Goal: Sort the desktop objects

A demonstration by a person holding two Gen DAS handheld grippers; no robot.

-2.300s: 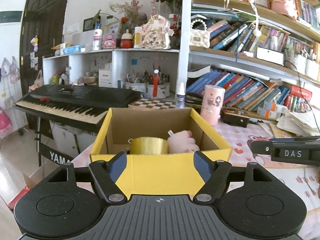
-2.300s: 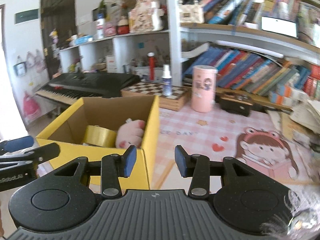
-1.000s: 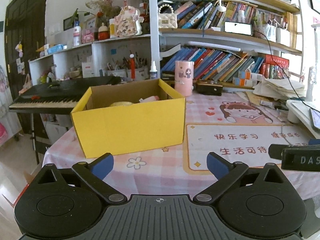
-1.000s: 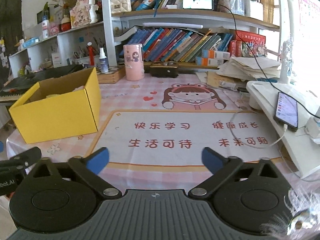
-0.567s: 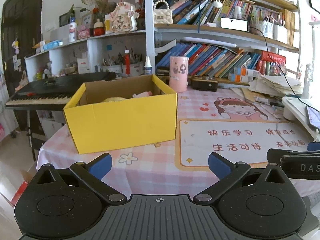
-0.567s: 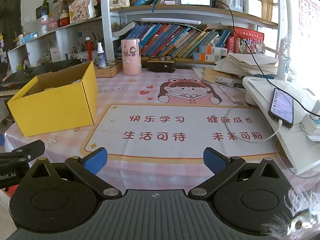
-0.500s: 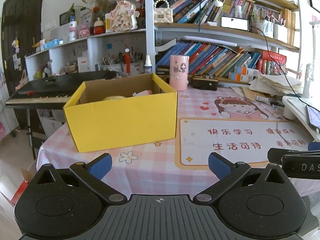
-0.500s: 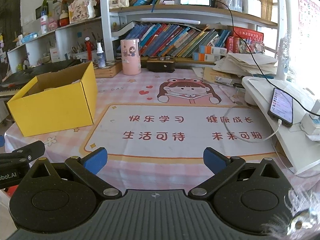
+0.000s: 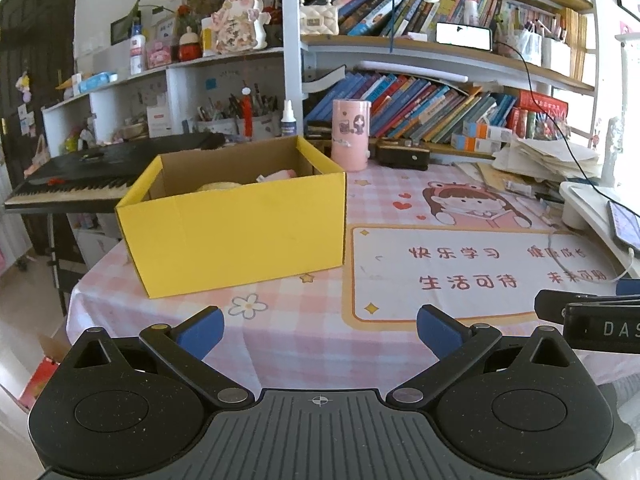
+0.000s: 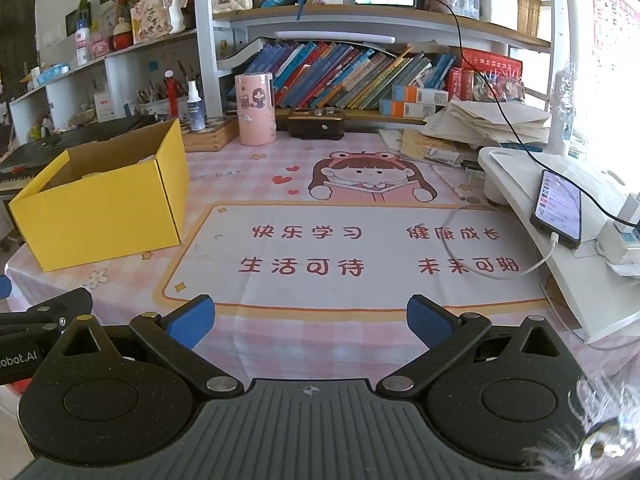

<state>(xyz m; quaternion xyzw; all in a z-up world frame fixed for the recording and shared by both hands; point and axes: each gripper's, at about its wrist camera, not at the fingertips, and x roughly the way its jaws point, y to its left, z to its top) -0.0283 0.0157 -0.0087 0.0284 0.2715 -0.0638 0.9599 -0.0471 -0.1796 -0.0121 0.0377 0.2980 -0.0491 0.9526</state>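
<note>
Cardboard box [image 9: 236, 236] on table [image 9: 280, 332], ahead-left of my left tongs [image 9: 319, 326]. Desk mat [image 10: 360, 256] right of box, before my right tongs [image 10: 310, 318]. Cylindrical canister [image 10: 255, 109] behind box, bookshelf [image 10: 384, 16] behind it. Phone [image 10: 558, 208] on stand far right.

The box [image 9: 240, 232] front wall hides most of its contents: only a yellowish top [image 9: 218, 187] and a pink sliver [image 9: 278, 176] clear the rim (what they are cannot be told). The right gripper [image 9: 592, 320] is cut off by the left view's edge. The phone [image 10: 558, 208] screen is too small to read.
</note>
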